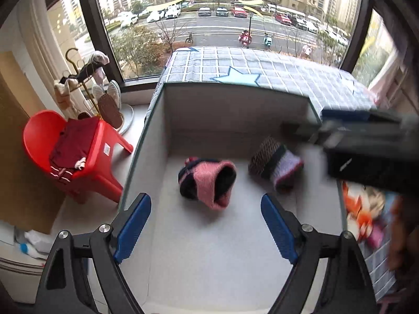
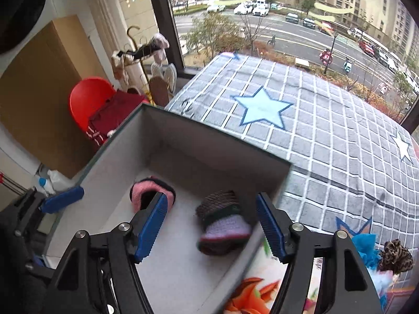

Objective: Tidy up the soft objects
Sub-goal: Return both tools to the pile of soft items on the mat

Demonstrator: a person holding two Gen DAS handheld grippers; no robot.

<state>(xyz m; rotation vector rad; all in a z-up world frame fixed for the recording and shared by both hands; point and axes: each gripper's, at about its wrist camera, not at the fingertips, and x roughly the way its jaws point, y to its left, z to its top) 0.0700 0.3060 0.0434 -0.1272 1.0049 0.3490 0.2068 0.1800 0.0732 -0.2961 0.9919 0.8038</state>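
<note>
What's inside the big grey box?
Two rolled woolly bundles lie in the box: a pink-and-black one and a purple-and-brown one. The near corners are hidden by the grippers.

Home bedroom, upper floor. Evidence: bed with grey checked star-print bedsheet (image 2: 327,136) right under a big window (image 1: 222,13) overlooking a street, parked cars and apartment blocks. Red plastic chair (image 1: 47,141) with folded maroon clothes (image 1: 72,146), slippers on a rack (image 1: 104,96), open storage box (image 1: 209,120) holding knitted hats.
</note>
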